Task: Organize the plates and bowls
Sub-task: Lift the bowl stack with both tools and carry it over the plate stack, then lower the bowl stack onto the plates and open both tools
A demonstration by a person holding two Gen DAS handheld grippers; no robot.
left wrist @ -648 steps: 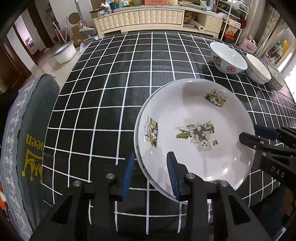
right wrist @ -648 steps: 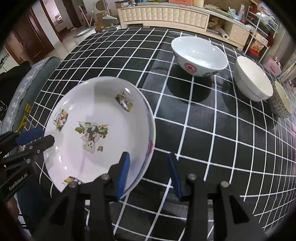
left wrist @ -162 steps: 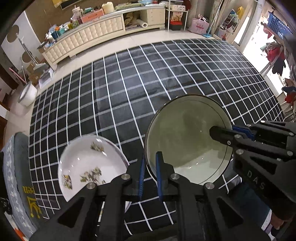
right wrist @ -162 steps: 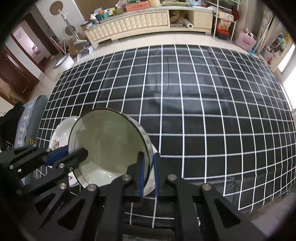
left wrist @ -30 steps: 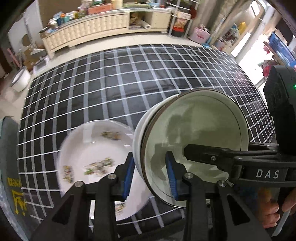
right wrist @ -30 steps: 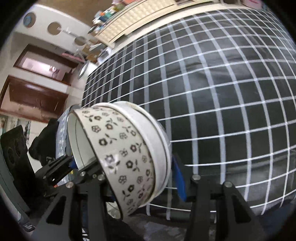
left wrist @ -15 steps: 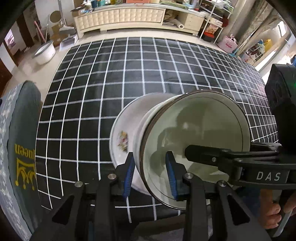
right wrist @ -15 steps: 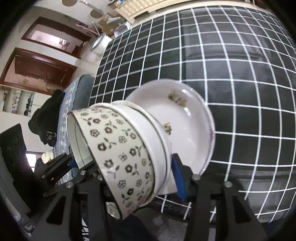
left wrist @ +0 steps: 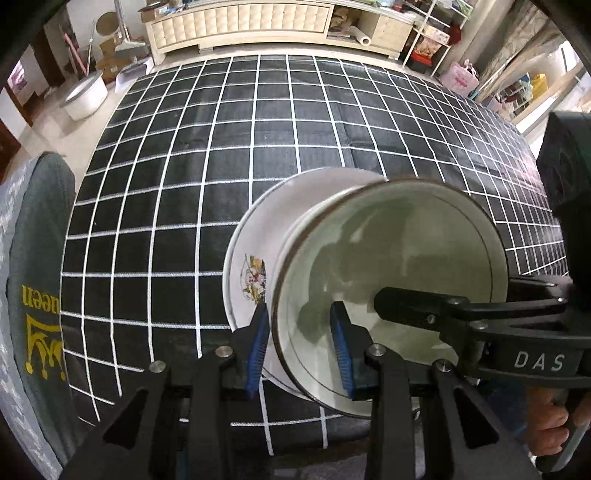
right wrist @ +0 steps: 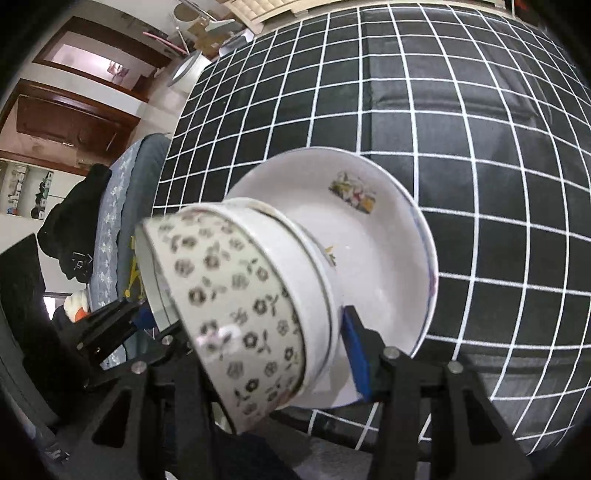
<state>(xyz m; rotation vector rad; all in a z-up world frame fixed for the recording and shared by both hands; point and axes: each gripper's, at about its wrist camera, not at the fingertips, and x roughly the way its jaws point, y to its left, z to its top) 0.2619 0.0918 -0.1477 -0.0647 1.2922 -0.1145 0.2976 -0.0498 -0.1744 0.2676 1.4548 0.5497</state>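
A stack of nested bowls (left wrist: 391, 273), the innermost flower-patterned (right wrist: 229, 295) inside white ones (right wrist: 306, 280), is tilted and held over a white cartoon-printed plate (left wrist: 251, 258) on the black checked tablecloth. My left gripper (left wrist: 301, 345) is shut on the stack's near rim, one pad inside, one outside. My right gripper (right wrist: 280, 354) is shut on the opposite rim; its arm shows in the left wrist view (left wrist: 480, 325). The plate (right wrist: 373, 236) lies directly behind the stack.
The black checked tablecloth (left wrist: 221, 147) covers the table. A grey chair cover with yellow lettering (left wrist: 33, 295) sits at the left edge. A cream cabinet (left wrist: 240, 22) and a white basin (left wrist: 83, 96) stand on the floor beyond.
The bowl stack has come down and over the cartoon plate, which now sits directly behind it. Both grippers keep their hold on the rims.
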